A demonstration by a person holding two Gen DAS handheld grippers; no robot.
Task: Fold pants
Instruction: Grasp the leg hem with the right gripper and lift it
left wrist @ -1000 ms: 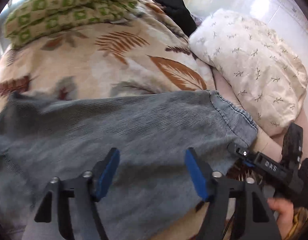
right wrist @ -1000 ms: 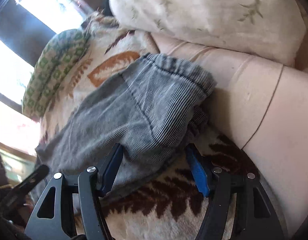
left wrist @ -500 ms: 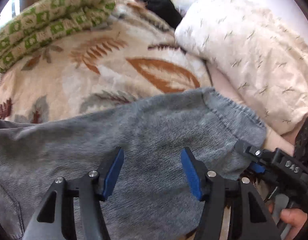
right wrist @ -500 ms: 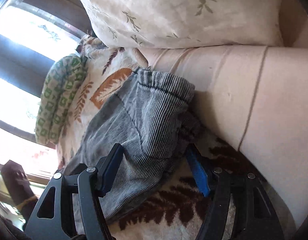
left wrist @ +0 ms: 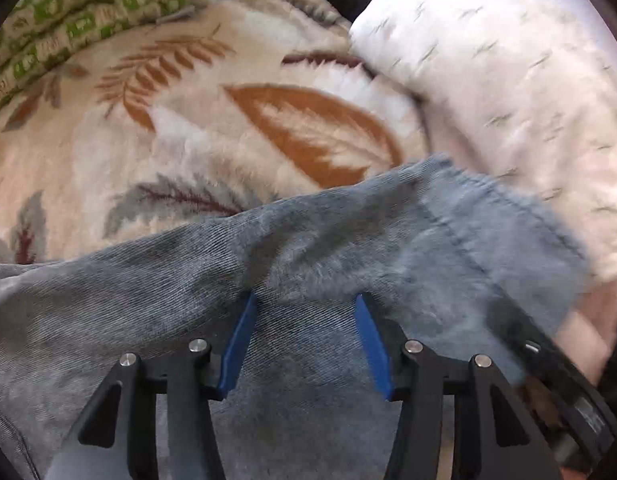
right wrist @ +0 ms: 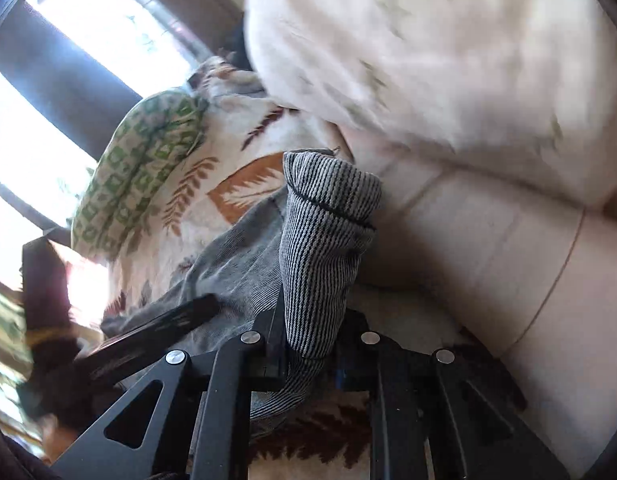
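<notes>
Right tongs (right wrist: 308, 344) clamped on the hem end of the grey-blue corduroy pants (left wrist: 308, 264), which lie on the leaf-print fleece blanket (left wrist: 180, 128) (a bed, by the pillow). Left tongs (left wrist: 304, 312) spread apart, pads pressed into the cloth mid-leg, lower centre of frame. Leg's long axis runs left-right; right tongs nearer the hem, so they'd likely carry the fold leftward.

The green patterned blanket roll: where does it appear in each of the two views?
Left wrist: green patterned blanket roll lies along the top left edge.
Right wrist: it sits left of centre, under the window.
Shared landmark: the orange leaf on the blanket.
</notes>
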